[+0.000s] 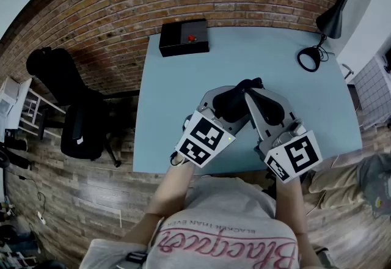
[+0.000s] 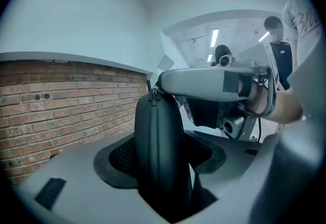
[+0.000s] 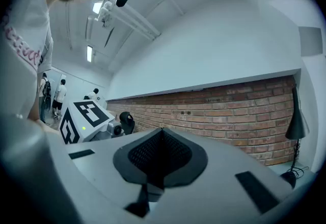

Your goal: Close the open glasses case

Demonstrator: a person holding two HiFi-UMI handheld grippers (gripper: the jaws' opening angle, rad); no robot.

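I hold a black zip-up glasses case [image 1: 227,101] on its edge above the front of the light-blue table [image 1: 177,96]. My left gripper [image 1: 225,110] is shut on it. In the left gripper view the case [image 2: 160,146] fills the gap between the pads of my left gripper [image 2: 164,172], with its zipper pull [image 2: 152,96] at the top. My right gripper [image 1: 247,92] comes in from the right, and its shut tips meet at that pull. In the right gripper view the jaws of my right gripper [image 3: 162,139] are pressed together and hide the pull.
A black box [image 1: 183,38] with a small red thing on it sits at the table's back left by the brick wall. A black desk lamp [image 1: 327,23] stands at the back right. A black office chair [image 1: 79,124] is left of the table. People [image 3: 53,98] stand far off.
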